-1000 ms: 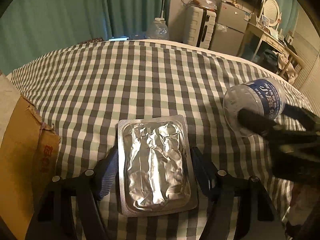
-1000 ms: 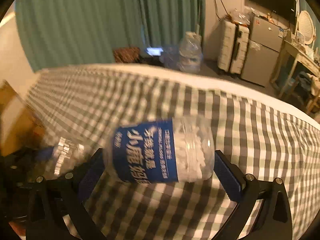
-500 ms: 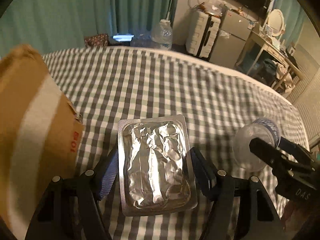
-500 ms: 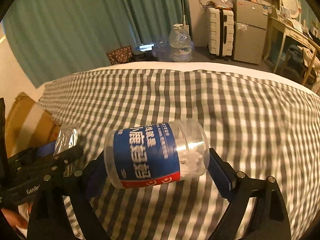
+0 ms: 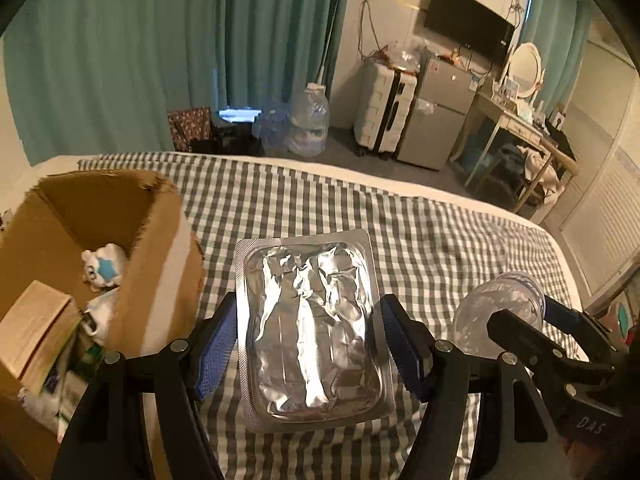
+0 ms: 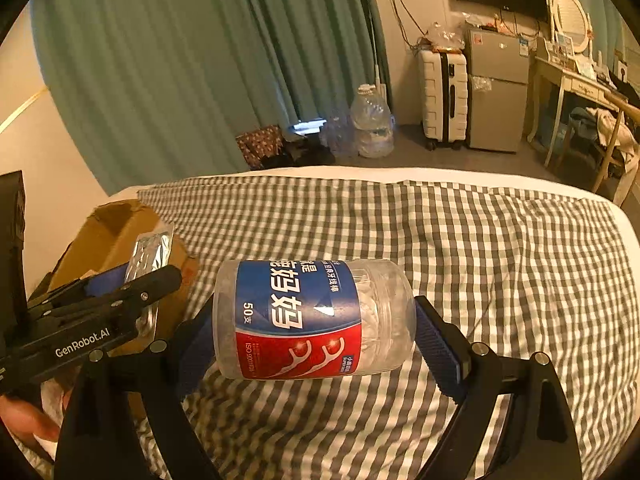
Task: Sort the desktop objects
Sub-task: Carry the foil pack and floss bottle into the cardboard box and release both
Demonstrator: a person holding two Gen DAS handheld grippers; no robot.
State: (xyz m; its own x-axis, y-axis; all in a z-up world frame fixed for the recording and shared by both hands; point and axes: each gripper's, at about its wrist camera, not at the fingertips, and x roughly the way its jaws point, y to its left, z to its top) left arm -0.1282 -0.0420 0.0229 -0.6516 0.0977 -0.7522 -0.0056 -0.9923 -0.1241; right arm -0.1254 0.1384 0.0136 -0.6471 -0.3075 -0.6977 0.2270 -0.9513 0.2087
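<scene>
Beside the cardboard box (image 5: 152,240), left tongs (image 5: 308,340) pinch a foil blister pack (image 5: 312,332) and right tongs (image 6: 312,336) clasp a floss-pick jar (image 6: 312,320), both lifted off the bed (image 6: 480,240), likely for dropping in.

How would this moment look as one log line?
left gripper: holds foil blister pack | right gripper: holds floss-pick jar | cardboard box: open, left

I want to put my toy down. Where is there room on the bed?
The checked bedspread is bare from the cardboard box across to its far white edge. The box is crowded: a small carton, a white and blue toy and packets. The foil pack and floss jar are held.
</scene>
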